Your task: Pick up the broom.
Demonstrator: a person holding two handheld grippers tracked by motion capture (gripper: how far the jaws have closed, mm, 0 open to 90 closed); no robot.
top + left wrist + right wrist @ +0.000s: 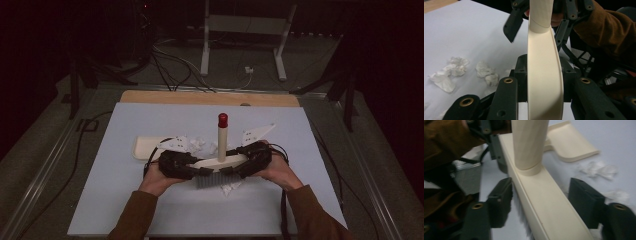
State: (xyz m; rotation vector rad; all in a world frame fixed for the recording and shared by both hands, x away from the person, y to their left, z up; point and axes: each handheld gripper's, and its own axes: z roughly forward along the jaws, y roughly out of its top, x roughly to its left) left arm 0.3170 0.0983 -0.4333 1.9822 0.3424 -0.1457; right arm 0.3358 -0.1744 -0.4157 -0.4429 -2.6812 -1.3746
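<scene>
Both sleeves (pixel 320 212) were brown corduroy. Each hand-held gripper, left (pixel 202 171) and right (pixel 227 170), was black, with blocky jaws, brass-ringed screw holes, linked struts and a black cable (pixel 282 210) trailing behind.

High view above the table (pixel 125 210), both gripper views close along the shared brush (pixel 220 162) from opposite ends.

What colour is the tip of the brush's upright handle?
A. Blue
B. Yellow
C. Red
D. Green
C: in the high view the brush stands between the two tools, its cream handle ending in a red tip.
</scene>
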